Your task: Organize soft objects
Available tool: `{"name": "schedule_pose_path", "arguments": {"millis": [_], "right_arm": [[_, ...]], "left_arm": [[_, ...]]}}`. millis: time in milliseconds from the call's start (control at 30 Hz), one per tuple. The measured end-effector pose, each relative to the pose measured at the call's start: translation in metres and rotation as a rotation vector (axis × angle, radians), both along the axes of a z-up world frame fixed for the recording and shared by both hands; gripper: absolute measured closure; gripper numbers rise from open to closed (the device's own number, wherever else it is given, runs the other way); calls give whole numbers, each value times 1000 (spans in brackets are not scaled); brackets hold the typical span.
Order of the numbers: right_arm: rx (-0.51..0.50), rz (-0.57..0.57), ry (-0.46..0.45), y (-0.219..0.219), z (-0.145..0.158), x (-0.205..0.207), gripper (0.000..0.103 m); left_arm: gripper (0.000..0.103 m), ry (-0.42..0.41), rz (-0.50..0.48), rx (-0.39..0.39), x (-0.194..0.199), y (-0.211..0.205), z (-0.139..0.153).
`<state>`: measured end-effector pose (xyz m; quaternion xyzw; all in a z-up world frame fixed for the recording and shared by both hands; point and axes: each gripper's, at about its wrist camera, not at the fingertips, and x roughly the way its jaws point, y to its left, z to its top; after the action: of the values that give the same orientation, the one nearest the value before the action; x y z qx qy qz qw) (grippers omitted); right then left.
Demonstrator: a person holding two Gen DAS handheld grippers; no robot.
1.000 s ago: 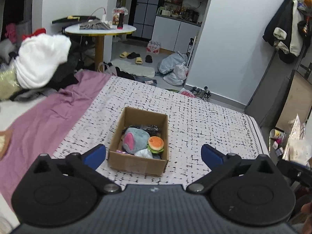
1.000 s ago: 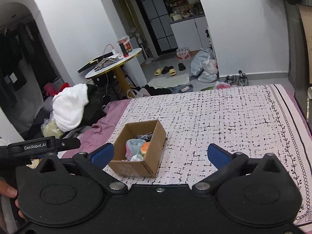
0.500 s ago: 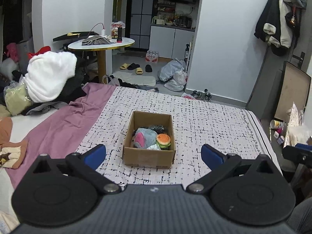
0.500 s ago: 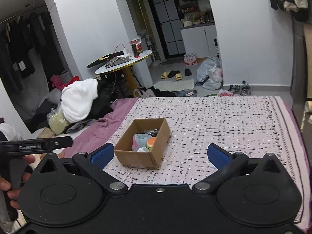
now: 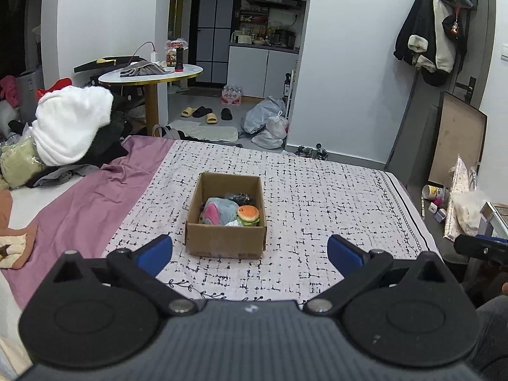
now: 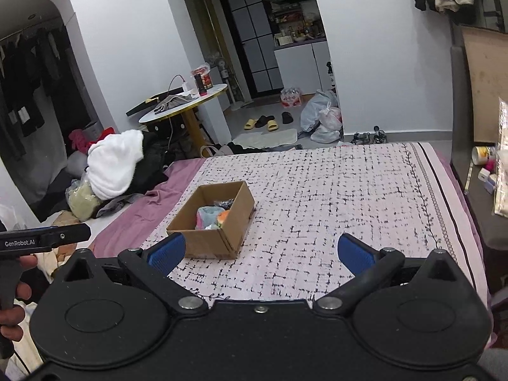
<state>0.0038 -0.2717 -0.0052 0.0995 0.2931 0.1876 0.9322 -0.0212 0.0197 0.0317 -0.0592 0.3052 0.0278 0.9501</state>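
While one cardboard box (image 5: 226,219) is seen resting on the patterned bedspread (image 5: 317,197) of the bed, toward its left half and near the purple sheet (image 5: 79,209), nothing is found standing between it and either claw. Inside the box a grey-and-pink plush (image 5: 216,211), one burger plush (image 5: 248,215) and a dark item at the far wall, too small to identify, are packed together. A heap of clothes topped by one white fleece (image 5: 71,127) is piled at the bed's far left corner, and one round table (image 5: 150,74) stands on the floor behind it. Two bags (image 5: 268,123) and several slippers (image 5: 206,114) are scattered on the floor beyond the bed's far edge.

Compared with a second ago, both cameras have been drawn back and raised, so the box appears farther away and more of the room is shown.

The left claw (image 5: 249,250) is spread wide and holds nothing; the right claw (image 6: 260,252) is likewise spread wide and empty.
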Motion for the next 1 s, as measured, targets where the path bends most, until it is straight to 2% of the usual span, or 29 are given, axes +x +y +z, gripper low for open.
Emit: {"name": "schedule_pose_path", "arguments": {"millis": [733, 1000], "right_arm": [[10, 57, -6, -1, -3, -18, 0], [27, 62, 7, 1, -3, -22, 0]], "left_arm": [[0, -32, 73, -13, -22, 3, -8], [0, -15, 59, -5, -25, 7, -13]]}}
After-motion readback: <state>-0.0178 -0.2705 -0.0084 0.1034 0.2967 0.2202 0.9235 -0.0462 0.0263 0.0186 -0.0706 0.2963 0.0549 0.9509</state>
